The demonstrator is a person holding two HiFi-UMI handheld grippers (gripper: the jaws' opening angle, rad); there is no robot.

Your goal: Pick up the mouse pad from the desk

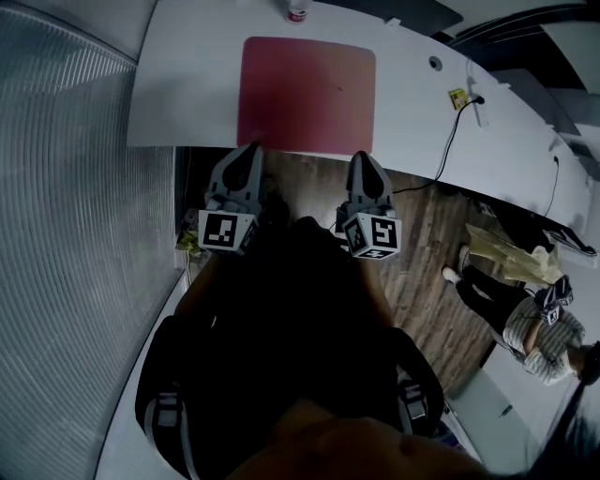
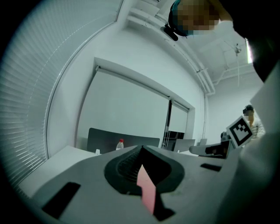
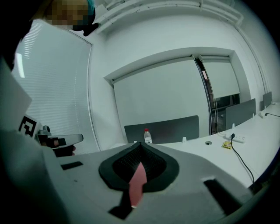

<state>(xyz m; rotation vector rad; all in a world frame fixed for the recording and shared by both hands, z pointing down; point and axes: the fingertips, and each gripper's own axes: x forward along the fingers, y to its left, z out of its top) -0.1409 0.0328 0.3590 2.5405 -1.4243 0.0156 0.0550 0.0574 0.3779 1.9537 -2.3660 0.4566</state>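
Room has a ribbed grey blind at the left and a wood-pattern floor. The white curved table is smooth and mostly bare. The flat rectangular red mouse pad lies on it, its near edge at the table rim. It is judged light, thin and limp; take hold at that near edge. The left tool and right tool are both clenched shut, nothing seen clamped, tips at that edge. A small red-capped bottle stands beyond the pad.
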